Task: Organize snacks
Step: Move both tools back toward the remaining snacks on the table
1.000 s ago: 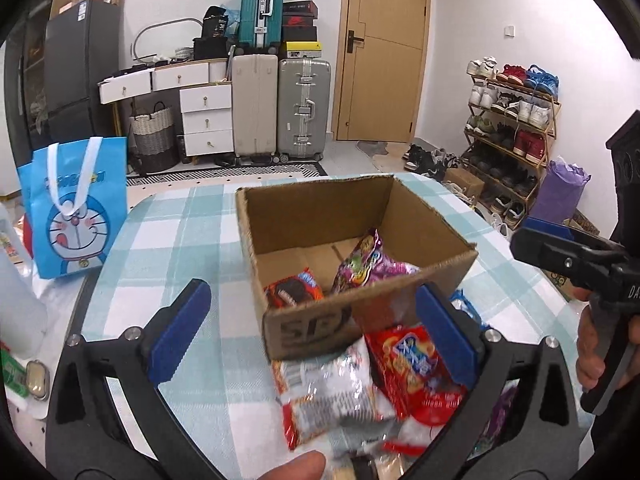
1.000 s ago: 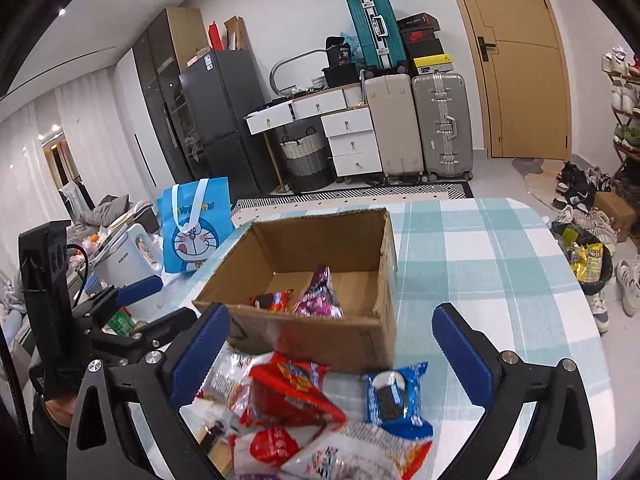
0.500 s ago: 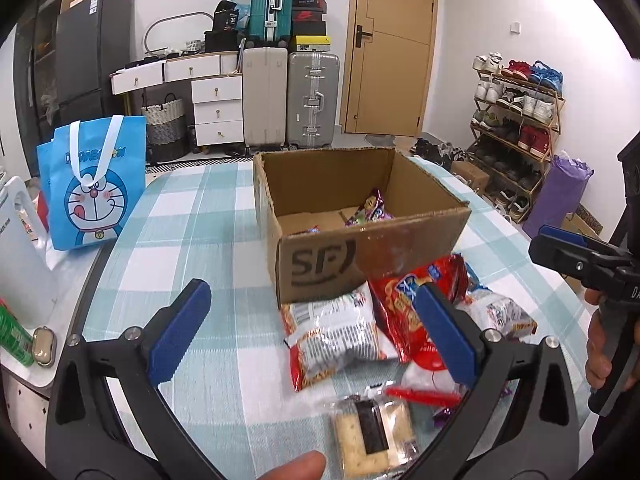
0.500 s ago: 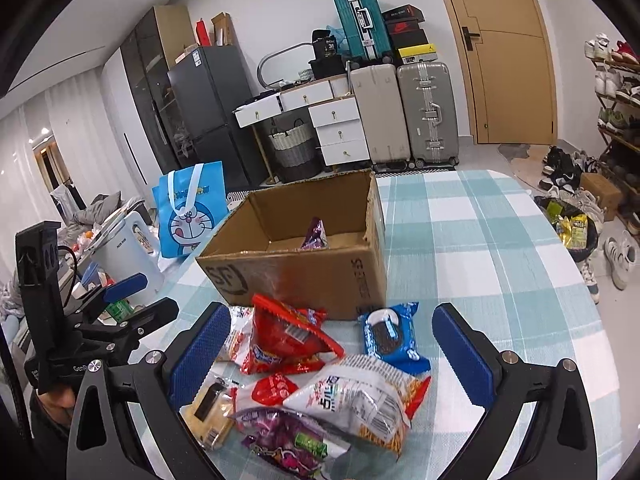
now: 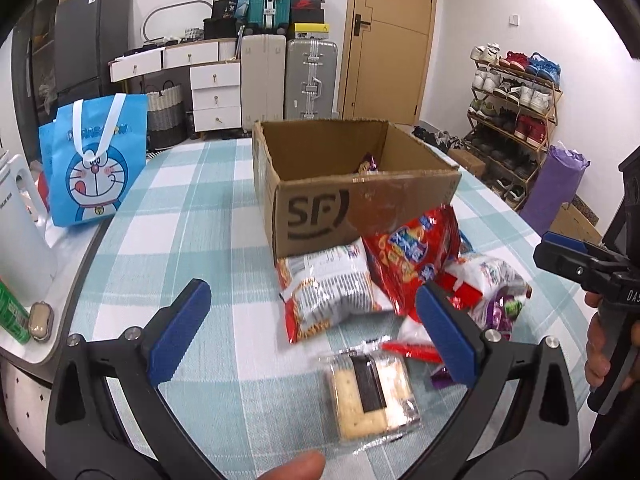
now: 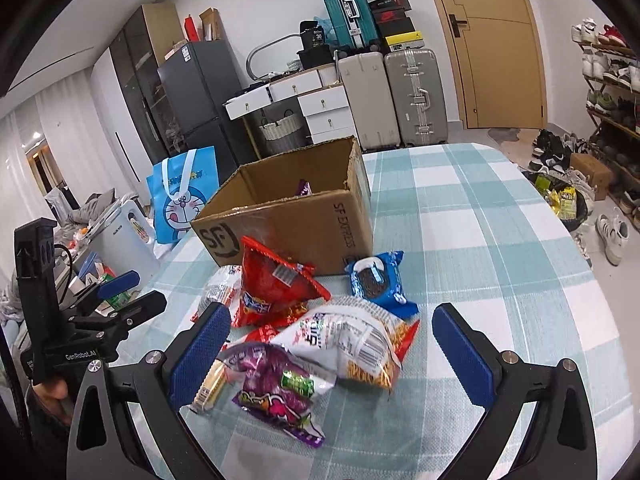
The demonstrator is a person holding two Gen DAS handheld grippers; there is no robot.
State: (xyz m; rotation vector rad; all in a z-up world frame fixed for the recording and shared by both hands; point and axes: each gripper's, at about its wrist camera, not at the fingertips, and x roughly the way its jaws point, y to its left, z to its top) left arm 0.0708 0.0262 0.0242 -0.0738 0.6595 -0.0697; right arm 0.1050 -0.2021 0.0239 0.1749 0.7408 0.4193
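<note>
An open cardboard box (image 5: 320, 216) (image 6: 296, 224) stands on the checked table with a purple snack packet (image 5: 367, 165) inside. In front of it lies a pile of snacks: a red bag (image 5: 412, 256) (image 6: 272, 284), a white-and-red bag (image 5: 328, 288) (image 6: 352, 344), a purple bag (image 6: 276, 388), a blue cookie pack (image 6: 380, 280) and a clear cracker pack (image 5: 372, 392). My left gripper (image 5: 312, 336) is open and empty above the cracker pack. My right gripper (image 6: 328, 356) is open and empty over the white and purple bags.
A blue Doraemon bag (image 5: 92, 160) (image 6: 180, 196) stands at the table's left edge. A white appliance (image 5: 20, 232) and a green can (image 5: 10, 312) sit on a side surface at left. Suitcases, drawers and a shoe rack (image 5: 512, 120) stand beyond the table.
Both grippers have pulled back from the box and lowered toward the table. The snack pile in front of the box now fills the near view. Both stay open.
</note>
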